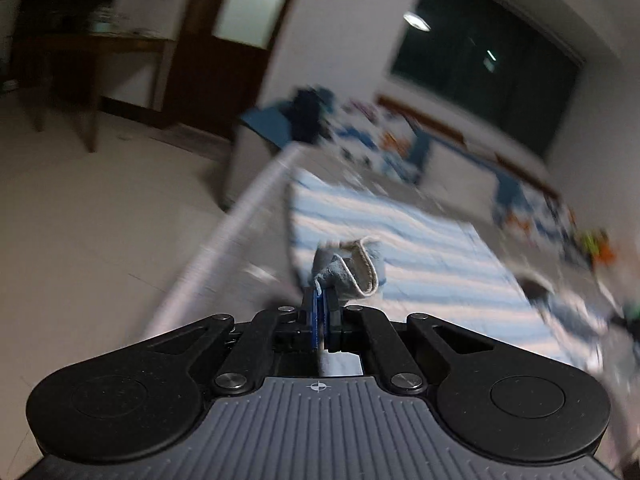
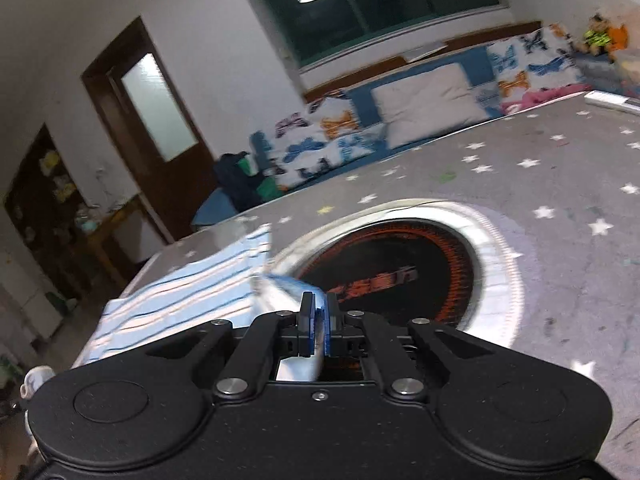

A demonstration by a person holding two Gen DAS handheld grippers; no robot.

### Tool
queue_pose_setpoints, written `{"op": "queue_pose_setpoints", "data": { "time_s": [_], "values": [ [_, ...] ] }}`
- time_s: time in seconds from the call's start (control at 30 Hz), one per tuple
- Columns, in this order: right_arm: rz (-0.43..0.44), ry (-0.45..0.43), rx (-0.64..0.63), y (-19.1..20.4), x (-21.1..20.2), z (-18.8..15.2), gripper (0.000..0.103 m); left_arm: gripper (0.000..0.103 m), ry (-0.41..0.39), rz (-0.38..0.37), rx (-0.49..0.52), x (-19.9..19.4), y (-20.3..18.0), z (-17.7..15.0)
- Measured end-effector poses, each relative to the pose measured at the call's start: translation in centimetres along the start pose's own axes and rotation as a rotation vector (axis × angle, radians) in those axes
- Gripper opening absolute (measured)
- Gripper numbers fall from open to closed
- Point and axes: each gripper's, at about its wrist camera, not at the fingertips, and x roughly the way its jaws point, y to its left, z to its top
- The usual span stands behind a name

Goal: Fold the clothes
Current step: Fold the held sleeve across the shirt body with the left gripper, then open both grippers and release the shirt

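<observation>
A blue-and-white striped garment (image 1: 400, 236) lies spread on the grey star-patterned table (image 2: 520, 152). My left gripper (image 1: 320, 300) is shut on a bunched grey-blue hem of the garment (image 1: 352, 268) with a white stitched edge, near the table's left edge. In the right wrist view the striped garment (image 2: 192, 292) lies to the left, and my right gripper (image 2: 318, 308) is shut on a fold of its cloth (image 2: 280, 284), beside a round black-and-orange cooker plate (image 2: 400, 272) set in the table.
A butterfly-print cushion bench (image 2: 320, 140) with a white pillow (image 2: 428, 100) runs along the far wall under a dark window. A dark bag (image 2: 240, 180) sits at its left end. A brown door (image 2: 152, 112) and a wooden side table (image 1: 100, 52) stand beyond the tiled floor.
</observation>
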Motion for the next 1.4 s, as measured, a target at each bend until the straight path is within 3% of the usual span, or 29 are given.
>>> {"op": "queue_pose_setpoints", "data": {
  "time_s": [0.17,0.23,0.3,0.47,0.63,0.67,0.77,0.9,1.07,1.13,1.17,1.2,1.4],
  "values": [
    [0.114,0.070,-0.101,4.0,1.5,-1.1,0.005,0.003,-0.029,-0.045,-0.057,-1.4,1.1,0.0],
    [0.141,0.102,-0.130,5.3,2.4,-1.5,0.005,0.003,-0.037,-0.091,-0.030,-1.6,0.1,0.0],
    [0.170,0.140,-0.177,6.7,3.0,-2.2,0.005,0.003,-0.037,-0.186,0.018,-1.5,-2.0,-0.1],
    [0.217,0.200,-0.289,9.4,3.4,-3.7,0.008,0.004,0.083,-0.340,0.119,1.1,-6.9,-1.7],
    [0.131,0.147,-0.262,7.8,1.9,-2.5,0.029,0.009,0.208,-0.390,0.204,3.4,-9.7,-3.6],
    [0.093,0.134,-0.259,7.0,1.6,-2.2,0.036,0.016,0.222,-0.398,0.216,3.6,-9.9,-3.8],
    [-0.016,0.108,-0.235,5.0,1.0,-1.9,0.049,0.039,0.221,-0.409,0.238,3.3,-10.1,-4.1],
    [-0.146,0.089,-0.145,1.9,1.4,-2.0,0.053,0.041,0.190,-0.358,0.257,2.8,-9.7,-4.1],
    [-0.145,0.117,-0.075,0.2,2.9,-2.7,0.052,0.047,0.179,-0.283,0.242,2.2,-8.0,-3.7],
    [-0.126,0.122,-0.091,0.6,3.3,-3.0,0.039,0.051,0.174,-0.251,0.239,1.9,-7.4,-3.6],
    [-0.109,0.125,-0.115,1.2,3.6,-3.1,0.021,0.056,0.169,-0.233,0.236,1.7,-7.0,-3.5],
    [-0.083,0.123,-0.145,2.0,3.7,-3.2,0.010,0.059,0.163,-0.215,0.231,1.6,-6.7,-3.5],
    [0.085,0.105,-0.281,7.2,3.0,-3.6,0.007,0.062,0.145,-0.169,0.193,0.8,-5.1,-2.9]
  ]
}}
